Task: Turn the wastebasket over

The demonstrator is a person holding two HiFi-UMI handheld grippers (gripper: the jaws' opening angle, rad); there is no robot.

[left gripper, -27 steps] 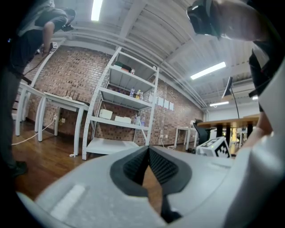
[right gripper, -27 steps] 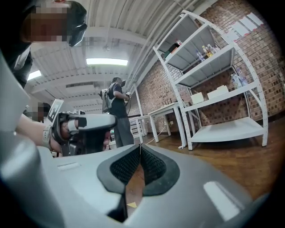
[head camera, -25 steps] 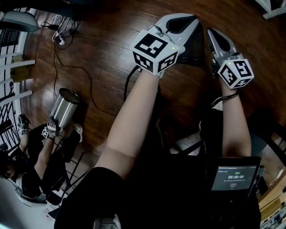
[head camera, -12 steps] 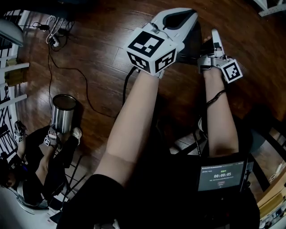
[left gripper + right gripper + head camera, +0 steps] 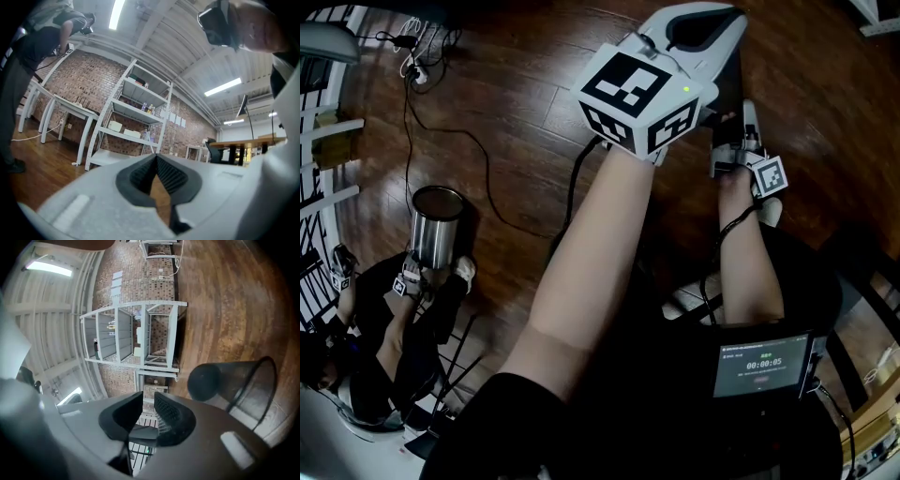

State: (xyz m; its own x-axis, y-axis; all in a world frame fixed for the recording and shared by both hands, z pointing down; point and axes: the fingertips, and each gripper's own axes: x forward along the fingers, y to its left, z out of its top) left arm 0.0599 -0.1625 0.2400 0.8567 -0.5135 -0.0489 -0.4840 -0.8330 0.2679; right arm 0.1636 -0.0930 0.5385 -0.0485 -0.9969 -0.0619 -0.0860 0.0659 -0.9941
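Note:
The black mesh wastebasket (image 5: 236,385) shows at the right of the right gripper view, which is rolled on its side. Its closed bottom points away from the wooden floor and its wide rim lies toward it. From the head view only a dark strip of the wastebasket (image 5: 728,84) shows between the two grippers. My right gripper (image 5: 148,401) (image 5: 748,112) is low, beside the basket and apart from it. Its jaws are opening with nothing between them. Higher up and nearer the head is my left gripper (image 5: 717,19) (image 5: 156,161), shut and holding nothing.
At the lower left another person (image 5: 366,356) holds a shiny metal bin (image 5: 436,225) with grippers. Cables and a power strip (image 5: 417,70) lie on the floor (image 5: 534,56) at the upper left. White shelving (image 5: 136,117) stands against a brick wall. A screen device (image 5: 764,361) hangs at my waist.
My right gripper has sunk toward the floor and rolled onto its side, and its jaws have parted. The left gripper has risen slightly.

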